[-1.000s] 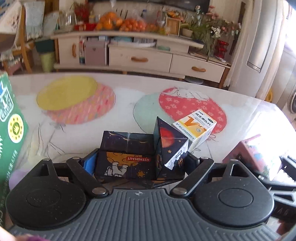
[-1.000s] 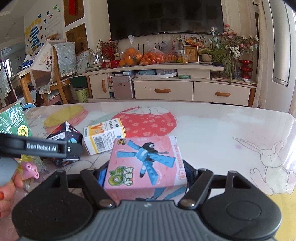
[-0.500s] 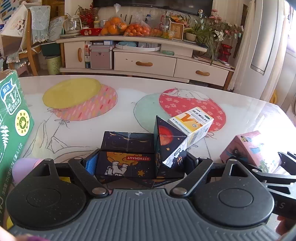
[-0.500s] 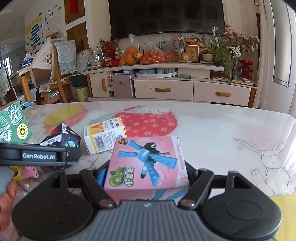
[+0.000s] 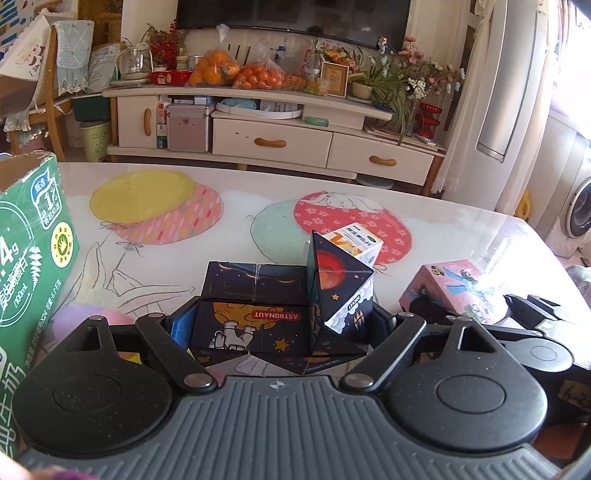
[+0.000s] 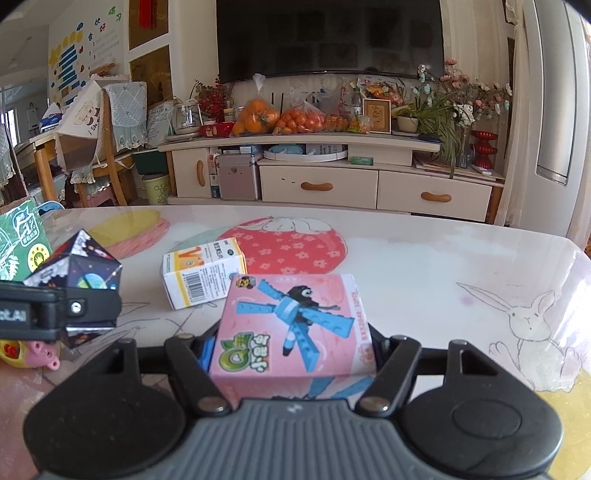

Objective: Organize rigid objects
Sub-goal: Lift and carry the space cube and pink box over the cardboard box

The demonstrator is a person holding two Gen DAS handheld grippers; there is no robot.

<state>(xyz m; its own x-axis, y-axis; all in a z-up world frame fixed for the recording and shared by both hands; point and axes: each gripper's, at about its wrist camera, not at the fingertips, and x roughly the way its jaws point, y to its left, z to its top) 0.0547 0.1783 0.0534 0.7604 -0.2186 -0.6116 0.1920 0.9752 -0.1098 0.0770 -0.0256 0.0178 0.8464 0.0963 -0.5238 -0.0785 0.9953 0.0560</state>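
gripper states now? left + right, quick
Left gripper: closed on the astronaut puzzle cube.
Right gripper: closed on the pink toy box.

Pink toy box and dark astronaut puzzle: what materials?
Pink toy box: printed cardboard by the look, with crisp folded edges and a slight sheen. Dark astronaut puzzle: probably rigid plastic under glossy print, with hard facets and seams; the core is unclear.

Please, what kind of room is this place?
Most likely a family living room at home. A large television hangs above a low cabinet with drawers, bags of oranges lie on top, and the table has a cartoon rabbit cover.
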